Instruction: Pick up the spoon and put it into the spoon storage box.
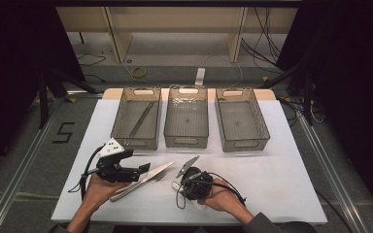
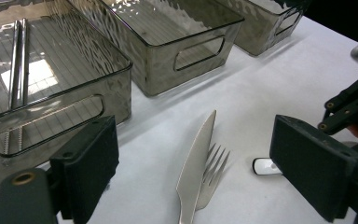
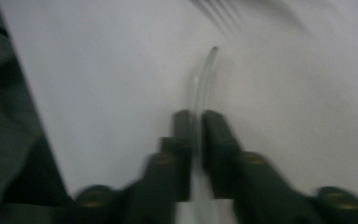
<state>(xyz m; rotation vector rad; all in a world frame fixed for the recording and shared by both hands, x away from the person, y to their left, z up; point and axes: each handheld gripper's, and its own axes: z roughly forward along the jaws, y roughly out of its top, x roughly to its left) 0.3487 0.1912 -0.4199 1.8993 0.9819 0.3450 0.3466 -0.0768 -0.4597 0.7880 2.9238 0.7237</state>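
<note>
jaws of the right gripper [image 3: 196, 122] pinch a thin metal utensil [image 3: 204, 74] edge-on. left gripper [image 2: 193, 154] jaws spread, knife [image 2: 196, 161] and fork [image 2: 213, 170] at its 12 o'clock.

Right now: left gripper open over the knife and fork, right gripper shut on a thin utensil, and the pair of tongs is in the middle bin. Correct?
Not quite. In the high view the tongs lie in the left bin; the middle bin holds none. The rest stands: left gripper open over knife and fork, right gripper shut on a thin utensil.

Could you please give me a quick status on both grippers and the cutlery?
Right gripper shut on spoon. Left gripper open over knife and fork. Nothing in the way.
</note>
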